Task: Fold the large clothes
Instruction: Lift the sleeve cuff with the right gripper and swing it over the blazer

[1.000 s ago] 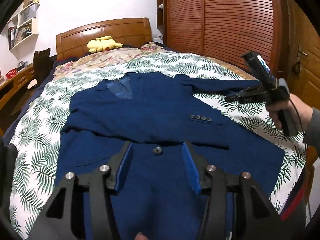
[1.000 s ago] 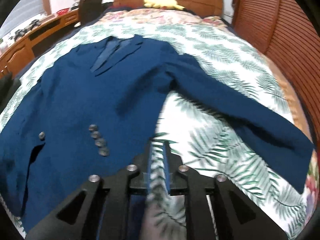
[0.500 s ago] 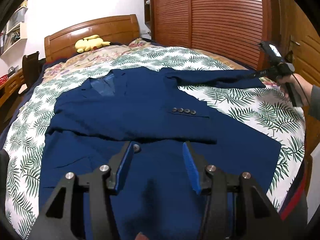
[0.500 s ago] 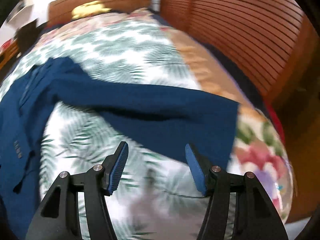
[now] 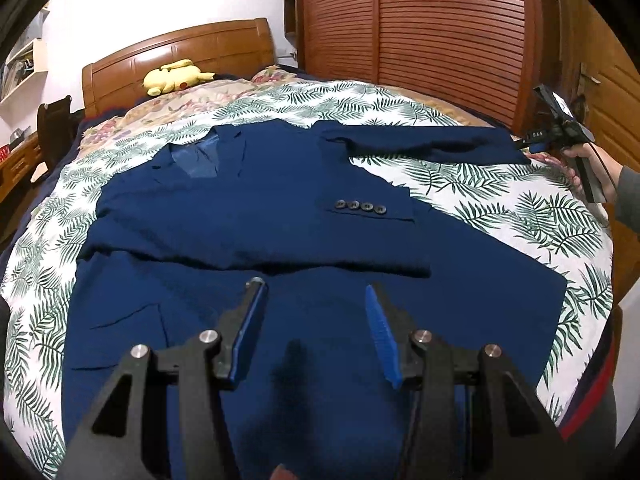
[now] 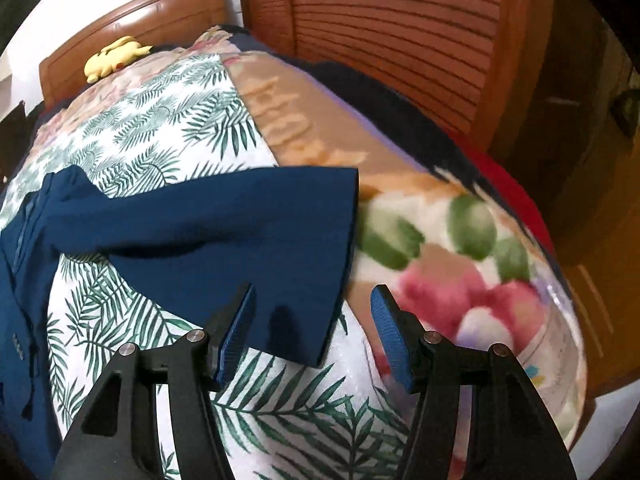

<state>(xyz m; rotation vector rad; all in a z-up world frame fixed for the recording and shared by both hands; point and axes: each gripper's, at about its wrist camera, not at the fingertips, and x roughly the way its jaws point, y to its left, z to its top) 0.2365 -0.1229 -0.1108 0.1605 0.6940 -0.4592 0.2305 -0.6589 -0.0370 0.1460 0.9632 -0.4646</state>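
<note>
A navy suit jacket (image 5: 256,216) lies face up on the leaf-print bedspread (image 5: 460,184). One sleeve is folded across its front, with several cuff buttons (image 5: 360,206) showing. The other sleeve (image 5: 420,142) stretches out to the right. My left gripper (image 5: 314,304) is open and empty above the jacket's lower front. My right gripper (image 6: 312,312) is open, with the outstretched sleeve's cuff (image 6: 316,248) lying between and just beyond its fingers, not gripped. It also shows in the left wrist view (image 5: 528,145) at the sleeve's end.
A yellow plush toy (image 5: 174,77) lies by the wooden headboard (image 5: 180,52). A slatted wooden wardrobe (image 5: 440,32) stands right of the bed. A floral blanket (image 6: 440,240) covers the bed's right edge. A chair and desk (image 5: 24,152) stand at the left.
My right gripper opened and swung from the jacket's body out to the end of the outstretched sleeve. My left gripper stayed open and drew back a little over the jacket's hem.
</note>
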